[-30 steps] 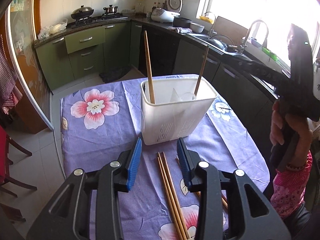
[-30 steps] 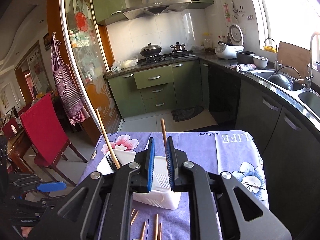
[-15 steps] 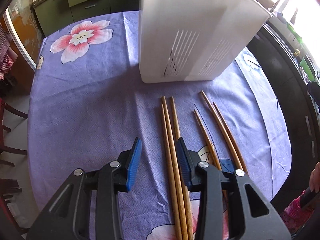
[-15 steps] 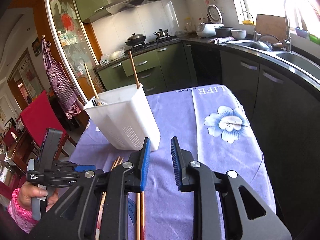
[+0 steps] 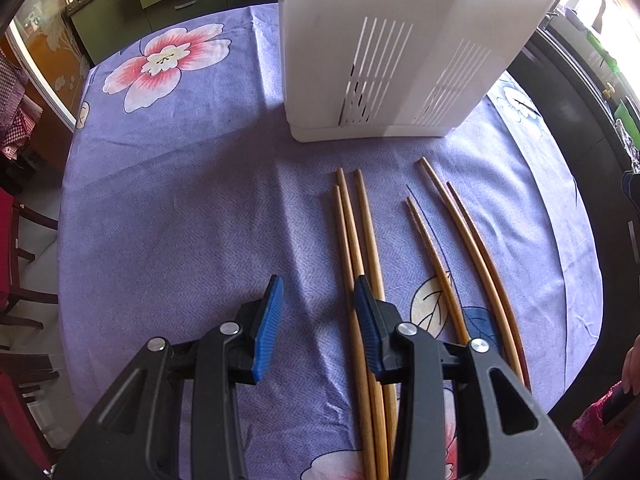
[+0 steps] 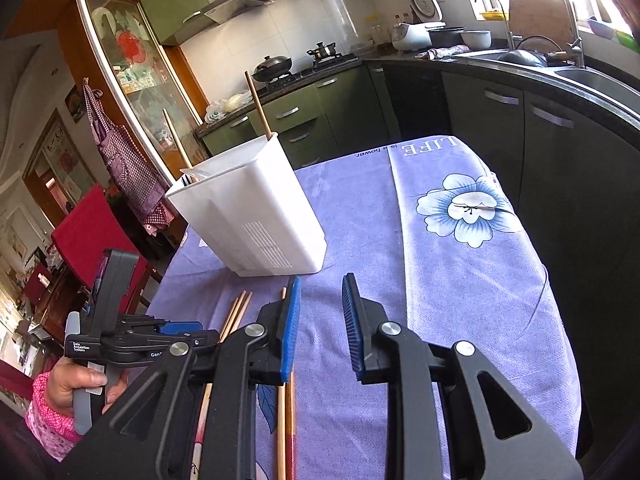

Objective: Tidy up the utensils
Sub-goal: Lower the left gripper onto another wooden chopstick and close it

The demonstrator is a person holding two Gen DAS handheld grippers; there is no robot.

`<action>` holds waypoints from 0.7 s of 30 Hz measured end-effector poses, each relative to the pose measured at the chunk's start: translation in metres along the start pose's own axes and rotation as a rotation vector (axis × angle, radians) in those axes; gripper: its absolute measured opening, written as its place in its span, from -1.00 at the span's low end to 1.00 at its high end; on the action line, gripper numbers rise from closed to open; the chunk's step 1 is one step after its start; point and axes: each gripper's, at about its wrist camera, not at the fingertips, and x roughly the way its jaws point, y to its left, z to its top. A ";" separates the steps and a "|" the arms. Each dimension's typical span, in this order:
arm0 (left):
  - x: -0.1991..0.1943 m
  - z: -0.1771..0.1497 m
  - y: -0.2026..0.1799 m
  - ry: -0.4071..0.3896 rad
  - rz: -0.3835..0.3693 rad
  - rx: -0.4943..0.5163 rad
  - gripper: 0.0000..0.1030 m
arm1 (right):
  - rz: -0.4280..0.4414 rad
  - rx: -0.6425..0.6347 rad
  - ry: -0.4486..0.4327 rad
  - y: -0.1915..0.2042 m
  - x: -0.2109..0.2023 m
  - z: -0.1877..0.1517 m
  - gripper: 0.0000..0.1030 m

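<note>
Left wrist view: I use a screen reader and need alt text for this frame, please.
The open left gripper hovers low over a purple floral tablecloth, its jaws empty, beside six wooden chopsticks lying in two groups of three. A white slotted utensil holder stands just beyond their tips.

Right gripper (image 6: 320, 320): bottom centre of the frame, blue-padded jaws parted, nothing between them.
Holder (image 6: 256, 216): white, left of centre on the purple floral tablecloth (image 6: 460, 280), two chopsticks (image 6: 259, 106) standing in it.
Loose chopsticks (image 6: 238, 314): lower left (partly hidden by the jaws).
Left gripper (image 6: 182, 327): far left, hand-held, its jaws unreadable.
</note>
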 end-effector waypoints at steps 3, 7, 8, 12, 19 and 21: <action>0.002 0.000 -0.001 0.003 0.003 0.005 -0.31 | 0.009 0.006 0.003 -0.001 -0.001 0.000 -0.57; 0.004 -0.001 -0.006 0.001 0.007 0.007 -0.32 | 0.009 0.009 0.003 0.000 -0.001 0.001 -0.57; 0.004 -0.001 -0.007 0.000 0.006 0.009 -0.32 | 0.010 0.009 0.003 0.000 -0.001 0.001 -0.57; 0.005 -0.003 -0.015 0.002 0.004 0.025 -0.33 | 0.016 0.009 0.008 0.001 0.000 0.000 -0.43; 0.005 -0.002 -0.012 0.004 0.029 0.032 -0.77 | 0.011 0.001 0.024 0.002 0.005 -0.001 -0.37; 0.004 -0.002 -0.005 0.003 0.029 0.037 -0.84 | 0.007 -0.025 0.049 0.006 0.010 -0.001 -0.37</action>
